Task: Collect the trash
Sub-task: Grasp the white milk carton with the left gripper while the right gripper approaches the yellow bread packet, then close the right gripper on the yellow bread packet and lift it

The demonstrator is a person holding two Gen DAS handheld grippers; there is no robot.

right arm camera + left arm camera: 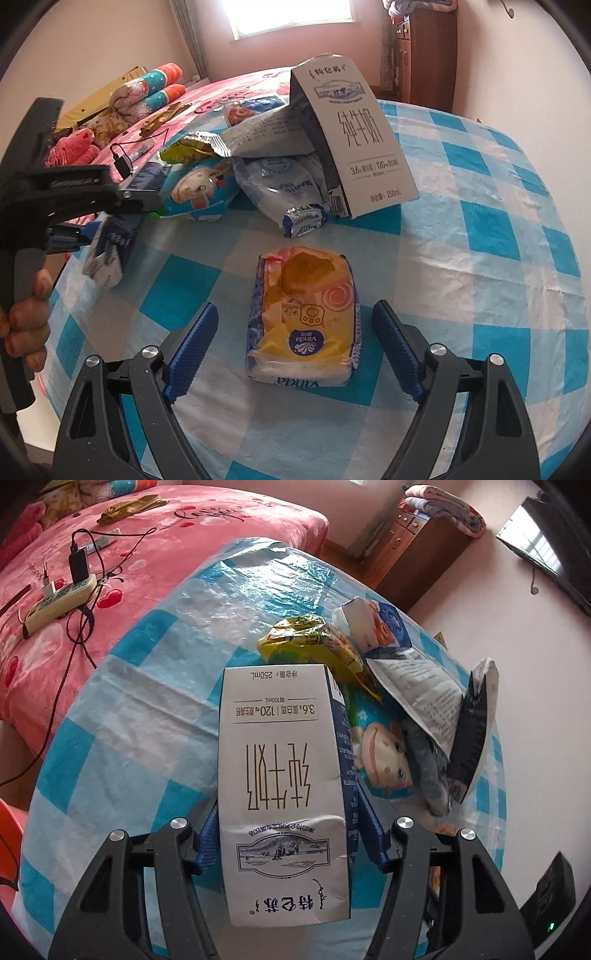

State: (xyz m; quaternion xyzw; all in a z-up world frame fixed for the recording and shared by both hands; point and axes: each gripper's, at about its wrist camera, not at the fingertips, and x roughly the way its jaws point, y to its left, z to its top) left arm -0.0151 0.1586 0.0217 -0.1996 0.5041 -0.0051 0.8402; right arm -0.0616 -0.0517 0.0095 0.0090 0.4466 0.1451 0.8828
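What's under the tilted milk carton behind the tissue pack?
The milk carton leans on a grey printed pouch, with a crumpled white-and-blue wrapper wedged beneath its lower edge. Anything further under or behind it is covered.

Both grippers are built of black plastic arms, each fitted with silver round screw heads. The left gripper and right gripper carry blue ribbed pads.
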